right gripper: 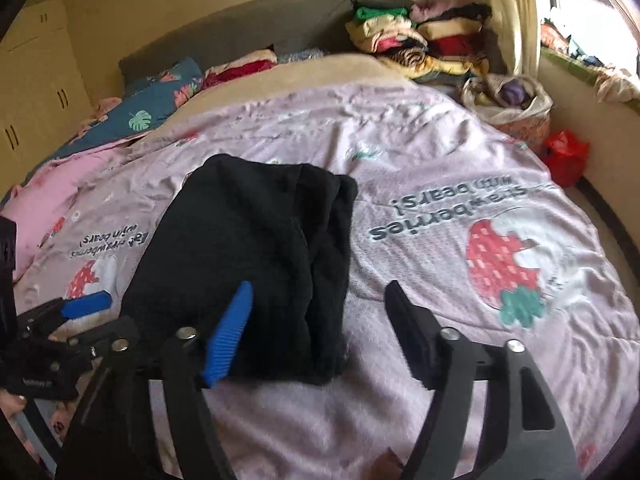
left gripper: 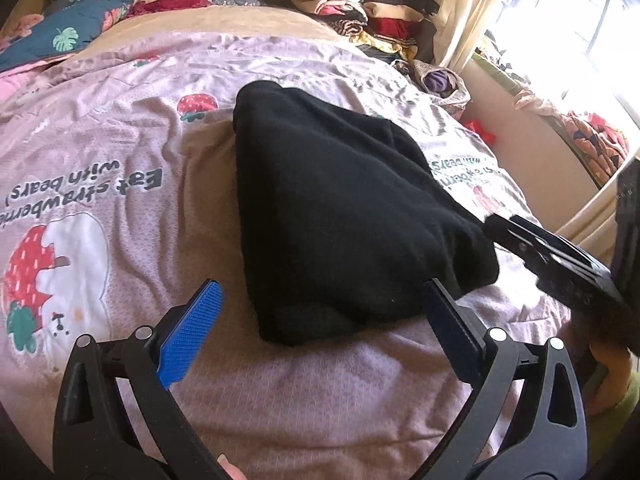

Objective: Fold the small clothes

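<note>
A black garment point(left gripper: 344, 208) lies folded into a thick rectangle on the pink strawberry-print bedspread point(left gripper: 120, 152); it also shows in the right wrist view point(right gripper: 248, 248). My left gripper point(left gripper: 320, 300) is open and empty, its blue-padded fingers point(left gripper: 192, 332) astride the garment's near edge. My right gripper point(right gripper: 320, 312) is open and empty just above the garment's near right corner. The right gripper shows in the left wrist view point(left gripper: 560, 256) at the garment's right side, and the left gripper shows in the right wrist view point(right gripper: 72, 312) at far left.
Stacks of folded clothes point(right gripper: 420, 40) sit at the bed's far right corner by a curtain. A cloth bag point(right gripper: 512, 96) and a red bag point(right gripper: 566, 156) lie at the right edge. Floral bedding point(right gripper: 160, 96) and a grey headboard point(right gripper: 240, 28) are at the back.
</note>
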